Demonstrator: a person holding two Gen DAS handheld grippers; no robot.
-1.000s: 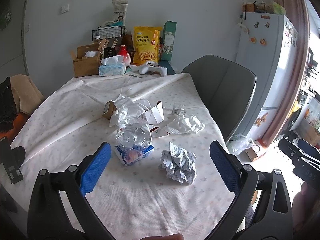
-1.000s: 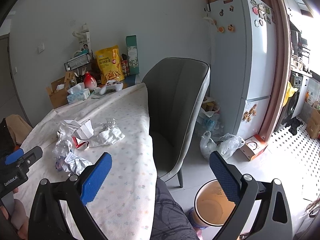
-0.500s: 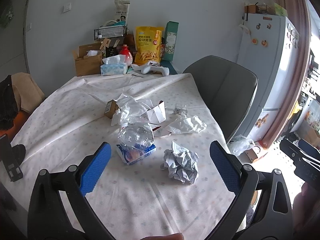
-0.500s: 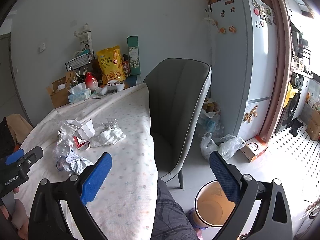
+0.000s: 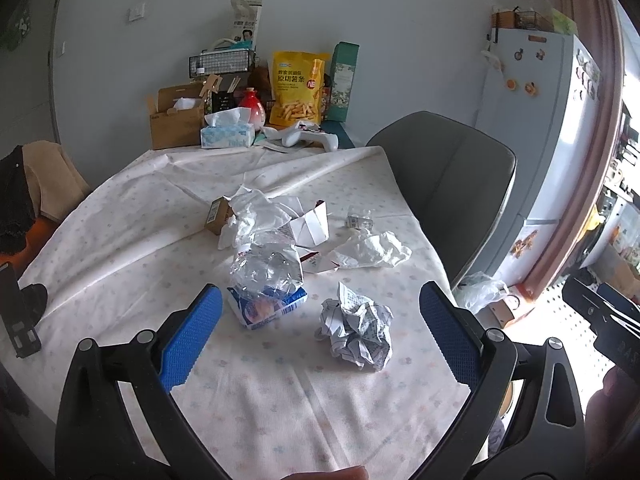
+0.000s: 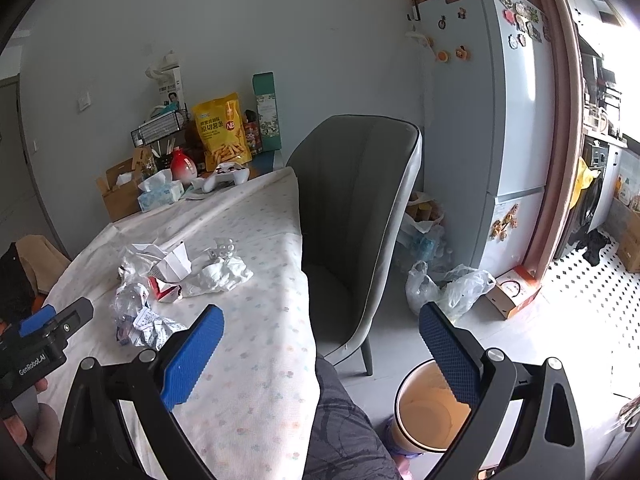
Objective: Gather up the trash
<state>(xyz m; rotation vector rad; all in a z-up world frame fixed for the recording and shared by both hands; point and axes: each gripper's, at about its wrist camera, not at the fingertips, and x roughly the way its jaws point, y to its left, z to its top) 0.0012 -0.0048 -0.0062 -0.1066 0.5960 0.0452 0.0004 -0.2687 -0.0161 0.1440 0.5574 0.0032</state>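
Trash lies in the middle of the cloth-covered table [image 5: 120, 216]. Nearest is a crumpled printed paper ball [image 5: 356, 326], also seen in the right wrist view [image 6: 154, 330]. Beside it sit a blue-and-white wrapper [image 5: 266, 308] under a crushed clear plastic bottle [image 5: 266, 266], a white crumpled tissue [image 5: 370, 250], torn white cartons [image 5: 310, 226] and a small brown box [image 5: 216, 214]. My left gripper [image 5: 318, 334] hovers open just short of the paper ball, nothing between its fingers. My right gripper [image 6: 320, 350] is open over the table's right edge, above a person's knee [image 6: 344, 432]. An orange-lined bin [image 6: 432, 412] stands on the floor.
A grey chair [image 6: 352, 216] is pushed against the table's right side. At the table's far end stand a tissue box [image 5: 228, 134], a cardboard box [image 5: 176, 120], a yellow snack bag [image 5: 298, 88] and a game controller [image 5: 308, 138]. A fridge [image 6: 492, 120] and plastic bags [image 6: 452, 288] lie beyond.
The left wrist view has shifted slightly, so the trash sits a little more to the right and higher. Both grippers stay open and the right one has barely moved.
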